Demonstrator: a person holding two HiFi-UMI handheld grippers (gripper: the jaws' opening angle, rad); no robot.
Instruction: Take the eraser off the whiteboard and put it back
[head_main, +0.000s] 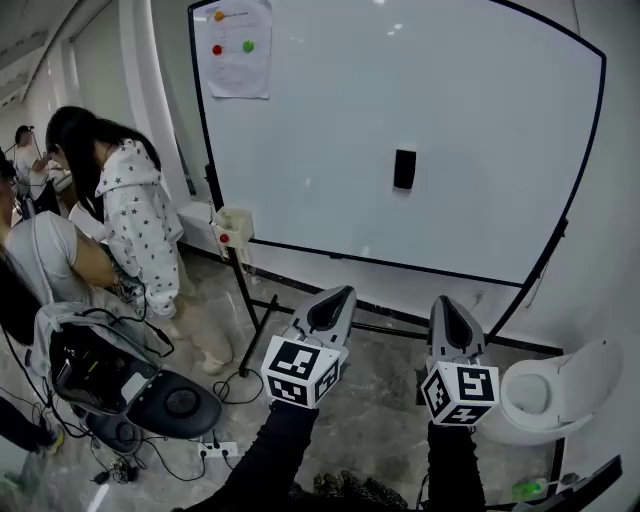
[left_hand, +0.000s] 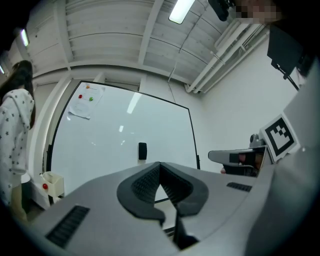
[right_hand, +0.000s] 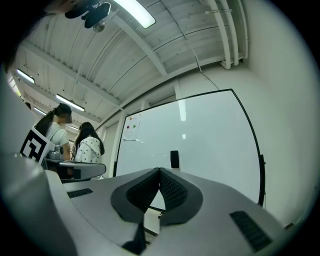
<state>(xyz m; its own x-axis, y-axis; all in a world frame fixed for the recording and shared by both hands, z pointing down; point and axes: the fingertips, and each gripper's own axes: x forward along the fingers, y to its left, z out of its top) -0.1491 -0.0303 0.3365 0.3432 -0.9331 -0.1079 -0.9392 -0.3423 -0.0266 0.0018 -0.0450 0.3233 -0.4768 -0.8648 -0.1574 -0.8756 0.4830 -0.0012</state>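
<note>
Right now we hold both tools low in front of the whiteboard (head_main: 470, 90), pointing toward it. Our left hand-held gripper (head_main: 339, 294) has its jaws closed tip to tip with nothing between them, and our right hand-held gripper (head_main: 443, 303) is closed and empty as well. The black eraser (head_main: 404, 169) sits upright on the board, right of its middle, well apart from both. A sheet (head_main: 238, 47) with coloured dots hangs in the upper left corner. A person (head_main: 135, 215) in a star-print top stands at the left.

Eraser (head_main: 404, 169): small, black, upright rectangle, stuck flat on the board.
Eraser place: well ahead of and above your fingertips, between left gripper (head_main: 345, 292) and right gripper (head_main: 443, 303).
Whiteboard (head_main: 400, 120): white, black-framed, upright, facing your fingers.
</note>
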